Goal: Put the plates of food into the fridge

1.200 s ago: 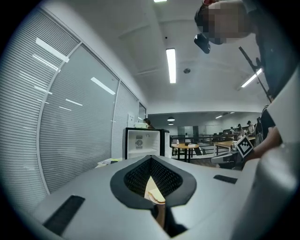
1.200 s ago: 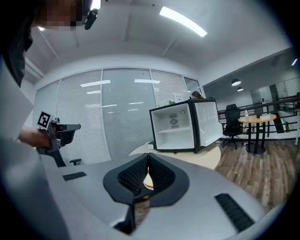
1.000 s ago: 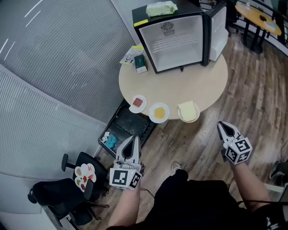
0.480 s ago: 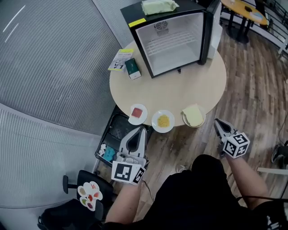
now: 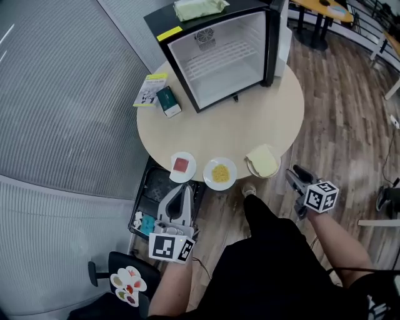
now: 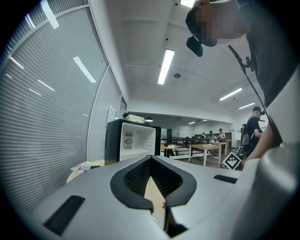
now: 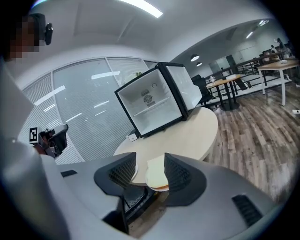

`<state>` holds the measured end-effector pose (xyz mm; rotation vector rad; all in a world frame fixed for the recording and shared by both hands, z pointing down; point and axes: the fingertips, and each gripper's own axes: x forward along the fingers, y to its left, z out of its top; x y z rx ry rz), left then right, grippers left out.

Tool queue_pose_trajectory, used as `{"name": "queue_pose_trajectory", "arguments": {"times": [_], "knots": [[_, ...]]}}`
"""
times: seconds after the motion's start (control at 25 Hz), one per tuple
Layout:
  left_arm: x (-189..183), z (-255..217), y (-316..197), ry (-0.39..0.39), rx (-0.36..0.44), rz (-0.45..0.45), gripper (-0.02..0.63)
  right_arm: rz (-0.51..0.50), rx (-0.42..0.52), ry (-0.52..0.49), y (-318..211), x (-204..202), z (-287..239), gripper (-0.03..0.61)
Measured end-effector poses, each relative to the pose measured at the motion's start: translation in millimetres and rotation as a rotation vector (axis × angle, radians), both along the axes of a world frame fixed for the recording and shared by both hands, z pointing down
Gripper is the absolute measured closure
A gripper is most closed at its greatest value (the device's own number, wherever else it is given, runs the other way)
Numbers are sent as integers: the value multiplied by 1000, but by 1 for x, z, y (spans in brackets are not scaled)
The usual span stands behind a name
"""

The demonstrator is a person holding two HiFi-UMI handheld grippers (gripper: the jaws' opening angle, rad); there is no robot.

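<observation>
Three plates (image 5: 220, 173), fridge (image 5: 215, 59) (door (image 5: 281, 34) cropped)

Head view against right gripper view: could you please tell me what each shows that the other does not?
Only the head view shows the red-food plate and the marker cube on the right gripper. Only the right gripper view shows a ceiling light and that claw's jaws standing apart. Both show the open fridge, the round table, the bread plate and the left gripper.
</observation>
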<state>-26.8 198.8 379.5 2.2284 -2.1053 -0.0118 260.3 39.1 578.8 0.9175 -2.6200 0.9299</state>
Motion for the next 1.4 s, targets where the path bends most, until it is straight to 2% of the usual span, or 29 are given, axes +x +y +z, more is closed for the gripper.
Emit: {"name": "queue_pose_trajectory", "arguments": {"times": [0.12, 0.32, 0.56, 0.72, 0.96, 1.28, 1.4], "knots": [[-9, 8, 0, 2, -14, -7, 611, 24, -65, -11, -8, -4, 22, 383], [-21, 18, -10, 4, -34, -20, 611, 116, -245, -103, -30, -10, 67, 340], [-31, 27, -30, -46, -116, -12, 611, 187, -348, -131, -53, -12, 117, 282], [-32, 30, -50, -69, -158, 5, 611, 182, -416, -164, -58, -23, 138, 267], [-29, 27, -88, -53, -177, 18, 611, 143, -542, -246, -63, -47, 160, 267], [-36, 18, -124, -70, -183, 19, 611, 115, -607, -268, -68, -47, 169, 268], [-38, 18, -137, -62, -181, 21, 611, 104, -632, -280, -70, -48, 166, 315]]}}
